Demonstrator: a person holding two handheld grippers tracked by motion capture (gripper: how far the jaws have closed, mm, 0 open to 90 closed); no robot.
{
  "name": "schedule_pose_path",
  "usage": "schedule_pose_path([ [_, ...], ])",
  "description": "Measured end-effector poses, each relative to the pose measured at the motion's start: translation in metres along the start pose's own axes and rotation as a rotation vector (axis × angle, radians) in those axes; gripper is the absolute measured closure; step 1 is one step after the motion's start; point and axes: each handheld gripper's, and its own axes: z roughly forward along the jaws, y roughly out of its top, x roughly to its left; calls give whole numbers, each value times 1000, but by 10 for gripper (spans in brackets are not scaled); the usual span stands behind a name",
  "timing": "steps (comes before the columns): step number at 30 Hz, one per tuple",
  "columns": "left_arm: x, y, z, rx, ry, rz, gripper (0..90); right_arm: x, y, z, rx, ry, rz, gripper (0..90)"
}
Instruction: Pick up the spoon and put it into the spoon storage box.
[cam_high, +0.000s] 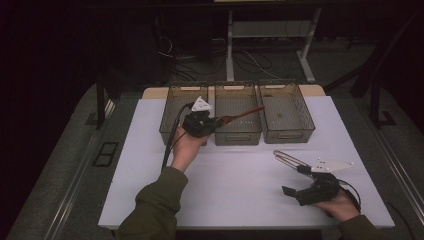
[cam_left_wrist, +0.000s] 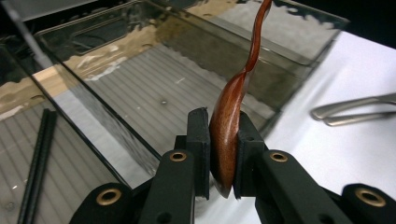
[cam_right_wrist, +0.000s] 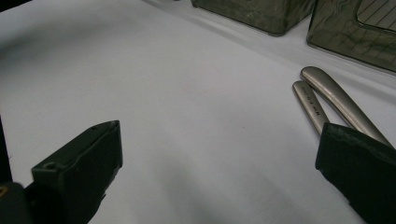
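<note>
Reddish-brown wood, glossy and curved: the left claw (cam_left_wrist: 219, 154) is clamped on a wooden spoon's (cam_left_wrist: 227, 140) bowl above the ribbed middle bin (cam_high: 238, 120); its view alone reveals black chopsticks (cam_left_wrist: 35, 163) in the left bin (cam_high: 172, 112). White tabletop (cam_high: 235, 185) lies bare across the near edge. Brushed-metal tongs (cam_right_wrist: 322, 100) rest just beside the right claw (cam_right_wrist: 219, 163), its jaws wide apart, holding nothing.

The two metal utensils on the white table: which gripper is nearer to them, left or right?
Right. The right gripper rests open on the table just in front of the metal utensils. The left gripper is farther away, at the bins, shut on a wooden spoon.
</note>
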Motion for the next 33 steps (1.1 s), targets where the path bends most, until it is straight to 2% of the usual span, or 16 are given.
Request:
schedule_pose_path([
  [1,0,1,3,-7,5,-11,791,0,0,0,0,0,1,0],
  [5,6,3,12,24,31,-9,790,0,0,0,-1,1,2,0],
  [7,9,3,16,32,45,-23,791,0,0,0,-1,2,1,0],
  [9,12,2,20,26,50,-44,791,-1,0,-1,-1,2,3,0],
  [14,17,-1,27,41,65,-56,790,-1,0,-1,-3,3,4,0],
  [22,16,-3,35,75,68,-45,789,-1,0,-1,-5,3,4,0],
  [28,15,-4,37,81,76,-49,782,-1,0,-2,-7,3,5,0],
  [33,14,-2,36,72,78,-44,730,-1,0,-2,-7,3,7,0],
])
